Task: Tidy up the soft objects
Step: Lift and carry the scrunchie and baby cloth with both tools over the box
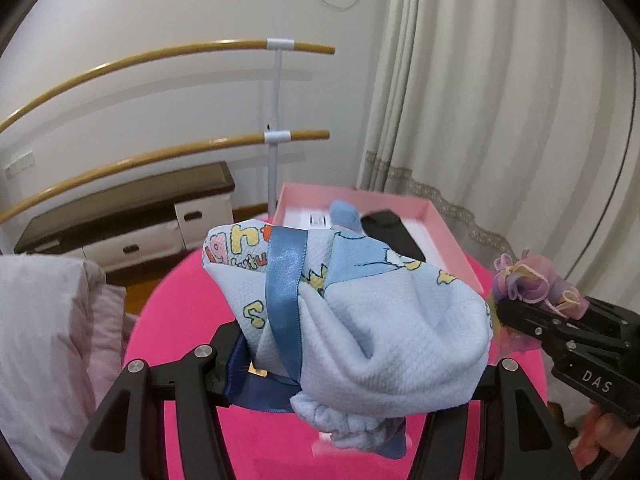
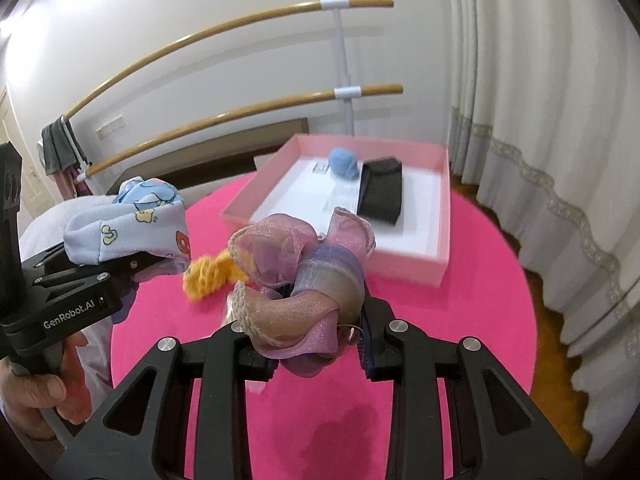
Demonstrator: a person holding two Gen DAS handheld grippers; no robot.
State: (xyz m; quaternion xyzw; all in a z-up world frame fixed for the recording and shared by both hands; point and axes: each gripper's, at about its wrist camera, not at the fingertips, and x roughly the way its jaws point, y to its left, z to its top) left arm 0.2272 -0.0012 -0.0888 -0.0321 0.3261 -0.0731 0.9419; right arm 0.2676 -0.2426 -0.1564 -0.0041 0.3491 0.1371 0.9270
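Note:
My left gripper [image 1: 352, 364] is shut on a light blue printed cloth pouch [image 1: 360, 308] with a blue satin ribbon [image 1: 286, 292], held above the pink round table [image 1: 184, 320]. It also shows in the right wrist view [image 2: 132, 224]. My right gripper [image 2: 316, 340] is shut on a pink-purple organza bundle [image 2: 304, 276] with a yellow knitted piece [image 2: 208, 272] hanging from it. It also shows in the left wrist view [image 1: 532, 284]. A pink box [image 2: 436, 216] at the table's far side holds a blue knitted item [image 2: 343, 163] and a black case [image 2: 380, 192].
Wooden ballet bars [image 1: 160, 56] on a white post stand against the wall. A dark-topped low cabinet [image 1: 120, 216] sits below them. Curtains [image 1: 500, 100] hang at the right. A pale pink bedcover [image 1: 44, 320] lies left of the table.

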